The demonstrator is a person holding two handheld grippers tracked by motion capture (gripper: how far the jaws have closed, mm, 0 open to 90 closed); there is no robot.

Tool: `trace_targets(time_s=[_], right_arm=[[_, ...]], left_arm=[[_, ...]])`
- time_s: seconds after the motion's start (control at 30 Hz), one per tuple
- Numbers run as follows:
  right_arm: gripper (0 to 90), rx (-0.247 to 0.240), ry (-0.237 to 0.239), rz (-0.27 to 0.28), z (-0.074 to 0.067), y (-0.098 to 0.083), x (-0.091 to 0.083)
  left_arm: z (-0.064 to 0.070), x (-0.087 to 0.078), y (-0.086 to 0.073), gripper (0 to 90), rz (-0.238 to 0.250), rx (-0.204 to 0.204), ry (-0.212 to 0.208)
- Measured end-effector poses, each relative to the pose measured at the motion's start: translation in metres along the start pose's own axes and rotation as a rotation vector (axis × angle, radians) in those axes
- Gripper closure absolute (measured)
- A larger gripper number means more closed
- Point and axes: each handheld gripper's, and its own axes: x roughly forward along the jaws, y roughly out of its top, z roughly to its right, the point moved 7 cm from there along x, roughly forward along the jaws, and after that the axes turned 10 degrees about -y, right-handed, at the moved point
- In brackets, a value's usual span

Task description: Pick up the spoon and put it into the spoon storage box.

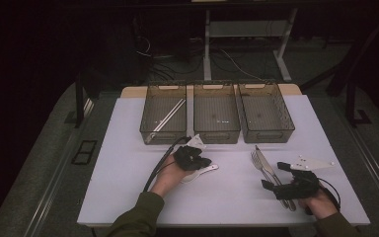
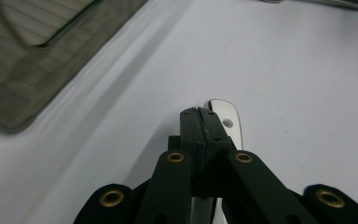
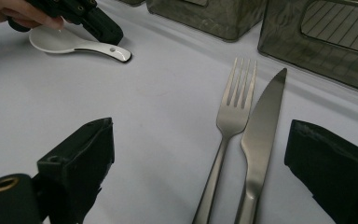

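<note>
Presently: left tool point(image 1: 201, 161) shut, jaws together above the white spoon point(image 3: 74, 44) lying on the desk point(image 1: 217, 197), nothing held | right tool point(image 3: 205, 168) open astride fork point(image 3: 230, 116) and knife point(image 3: 261, 130) | advice: open left jaws, straddle spoon handle, close squarely.

Pretty dim room here, the floor and walls around my desk point(image 1: 128, 197) go almost black in the high view and the whole shot is grainy and soft. The white top catches what light there is from overhead. In my left claw point(image 2: 199, 122) view the jaws look sharp-ish but the bin point(image 2: 37, 56) behind is blurry. Soft shadows sit under the fork point(image 3: 233, 116) and knife point(image 3: 261, 130).
</note>
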Motion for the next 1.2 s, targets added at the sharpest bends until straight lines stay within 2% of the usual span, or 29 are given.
trace_targets(time_s=[0.1, 0.3, 0.47, 0.6, 0.77, 0.83, 0.97, 1.2], right_arm=[[8.3, -0.001, 0.002, 0.001, 0.0, 0.0, 0.0], [8.3, -0.002, 0.002, 0.001, 0.0, 0.0, 0.0], [8.3, -0.004, 0.001, 0.002, 0.0, 0.0, 0.0], [8.3, -0.003, 0.002, 0.001, 0.0, 0.0, -0.001], [8.3, -0.003, 0.003, 0.003, -0.001, 0.0, -0.001], [8.3, -0.003, 0.004, 0.004, -0.001, 0.0, -0.001], [8.3, -0.005, 0.004, 0.004, -0.002, 0.0, -0.001], [8.3, -0.004, 0.004, 0.003, -0.002, 0.0, -0.001]], left_arm=[[0.004, 0.002, 0.0, 89.4, -0.007, -0.001, -0.02], [0.005, 0.002, -0.001, 89.3, -0.026, 0.004, -0.014], [0.004, -0.004, 0.001, 89.3, -0.001, -0.003, -0.005], [0.006, -0.015, 0.002, 89.3, 0.03, -0.013, -0.01], [0.015, -0.032, 0.001, 89.1, 0.084, -0.025, -0.012], [0.019, -0.039, -0.002, 86.2, 0.1, -0.032, -0.02], [0.026, -0.053, -0.008, 79.2, 0.12, -0.034, -0.004], [0.027, -0.069, -0.024, 61.5, 0.141, -0.068, 0.05]])
